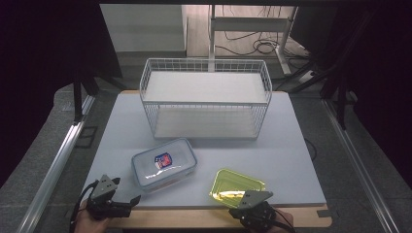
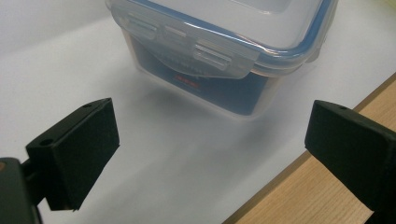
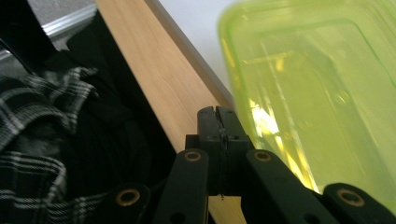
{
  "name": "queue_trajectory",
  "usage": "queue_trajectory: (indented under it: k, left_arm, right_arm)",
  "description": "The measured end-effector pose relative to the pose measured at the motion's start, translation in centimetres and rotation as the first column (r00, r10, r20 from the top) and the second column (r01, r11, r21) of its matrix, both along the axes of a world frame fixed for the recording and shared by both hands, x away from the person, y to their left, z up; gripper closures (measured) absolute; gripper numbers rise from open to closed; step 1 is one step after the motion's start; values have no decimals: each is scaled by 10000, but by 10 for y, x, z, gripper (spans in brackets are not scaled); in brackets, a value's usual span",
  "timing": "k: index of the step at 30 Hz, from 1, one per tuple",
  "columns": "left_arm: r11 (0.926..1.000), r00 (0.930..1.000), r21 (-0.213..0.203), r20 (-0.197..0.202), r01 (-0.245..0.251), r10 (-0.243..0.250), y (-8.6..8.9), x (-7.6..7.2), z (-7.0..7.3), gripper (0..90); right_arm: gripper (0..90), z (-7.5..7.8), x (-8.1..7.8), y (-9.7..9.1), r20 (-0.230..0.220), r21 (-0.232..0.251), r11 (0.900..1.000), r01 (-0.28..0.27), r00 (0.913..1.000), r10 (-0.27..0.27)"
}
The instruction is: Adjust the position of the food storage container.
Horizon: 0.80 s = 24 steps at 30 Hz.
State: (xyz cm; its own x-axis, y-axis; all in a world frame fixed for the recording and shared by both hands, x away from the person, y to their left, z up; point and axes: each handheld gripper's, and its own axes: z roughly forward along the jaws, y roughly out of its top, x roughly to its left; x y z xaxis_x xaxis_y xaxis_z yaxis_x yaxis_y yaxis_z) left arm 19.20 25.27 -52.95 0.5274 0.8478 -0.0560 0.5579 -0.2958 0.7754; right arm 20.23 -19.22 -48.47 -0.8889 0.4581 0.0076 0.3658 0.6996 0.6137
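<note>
Likely light, stiff, slick – yellow-green tray [image 1: 237, 187] sits at tabletop [image 1: 291, 145] near edge, just beside right gripper [image 3: 217, 114], jaws closed empty. Grip its rim; left gripper [image 2: 210, 140] jaws wide – facing clear lidded box [image 2: 219, 42].

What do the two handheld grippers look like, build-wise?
Both are black. The left gripper has two blocky black pads, a grey three-cornered plate on top and a black cable. The right gripper has black linkage arms with brass-coloured pivot pins.
</note>
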Motion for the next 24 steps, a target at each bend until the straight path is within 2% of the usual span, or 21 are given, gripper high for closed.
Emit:
queue_trajectory:
  k: [3, 10, 13, 16, 18, 21, 22, 24]
  left_arm:
    - [10000, 10000, 7, 17, 5, -5, 0, 0, 0, 30]
    - [10000, 10000, 32, 14, 20, -20, 0, 0, -1, 30]
    - [10000, 10000, 27, -38, 10, -10, 0, 1, -1, 30]
    - [10000, 10000, 37, -68, 9, -9, 0, 1, -1, 30]
    - [10000, 10000, 42, -58, 3, -2, 0, 1, -1, 30]
    - [10000, 10000, 8, -67, -57, 57, 0, 1, -1, 30]
    - [10000, 9999, 0, -79, -81, 81, 1, 1, -1, 30]
    - [9999, 9999, -16, -107, -109, 109, 1, 2, -2, 30]
  right_arm:
    - [893, 1, 5, -6, -128, 156, 9997, 188, 9997, -186]
    - [894, 0, 14, -20, -169, 136, 9974, 709, 9974, -706]
    - [895, 0, 25, -32, -33, 195, 9911, 1320, 9912, -1320]
    - [895, 0, 32, -38, 71, 156, 9879, 1544, 9880, -1546]
    - [895, -1, 36, -41, -22, 198, 9854, 1692, 9856, -1692]
    - [894, 2, 36, -42, -296, 682, 9859, 1530, 9880, -1513]
    - [883, 8, 34, -39, -347, 1034, 9853, 1357, 9905, -1328]
    - [870, 10, 34, -37, -273, 1190, 9841, 1317, 9912, -1294]
